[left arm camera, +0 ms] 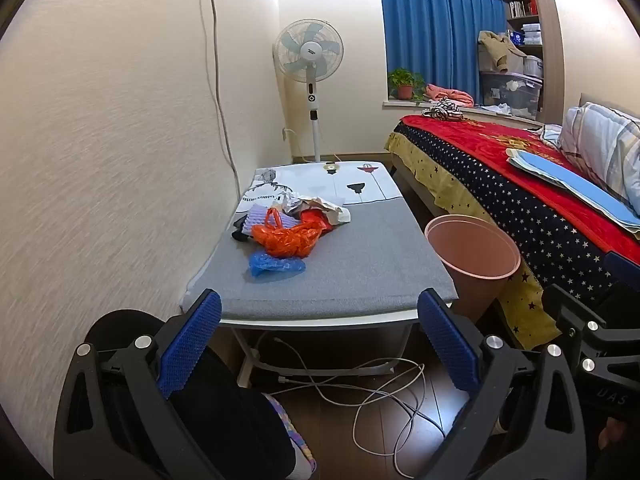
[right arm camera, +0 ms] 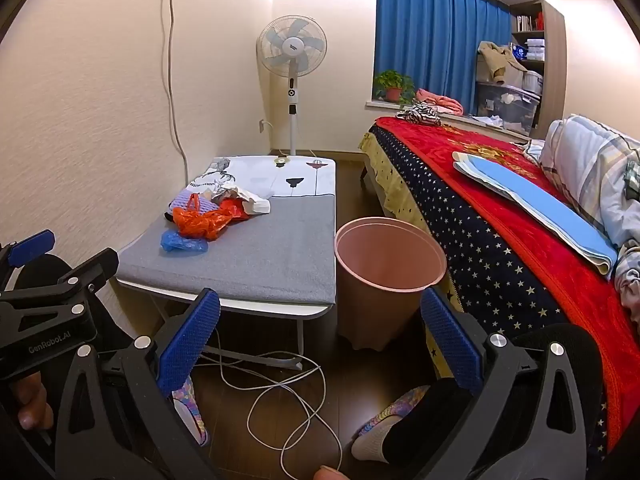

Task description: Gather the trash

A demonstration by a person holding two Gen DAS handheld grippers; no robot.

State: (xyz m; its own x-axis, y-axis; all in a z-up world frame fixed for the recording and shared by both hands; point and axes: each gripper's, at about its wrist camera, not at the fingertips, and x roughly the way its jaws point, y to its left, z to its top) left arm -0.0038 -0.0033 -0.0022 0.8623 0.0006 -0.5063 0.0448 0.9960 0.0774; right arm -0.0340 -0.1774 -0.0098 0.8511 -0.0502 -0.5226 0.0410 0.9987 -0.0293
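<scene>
A heap of trash lay on the grey table top, well ahead of the fingers: a crumpled orange plastic bag [left arm camera: 286, 240], a blue one [left arm camera: 275, 264] nearest the fingertips, crushed paper [left arm camera: 316, 208] behind. The pink bin [left arm camera: 472, 252] stood upright, empty, ahead of the right-side finger.

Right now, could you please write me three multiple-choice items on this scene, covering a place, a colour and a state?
1. Where does the bin stand?
A. on the bed
B. on the floor between table and bed
C. under the fan

2. What colour is the bag nearest the table's front edge?
A. blue
B. green
C. white

3. How do the left gripper and right gripper stand?
A. both open, holding nothing
B. left shut on a bag
C. both shut

Answers: B, the bin stands between them; A, it lies before the orange bag; A, nothing sits between the pads.
</scene>
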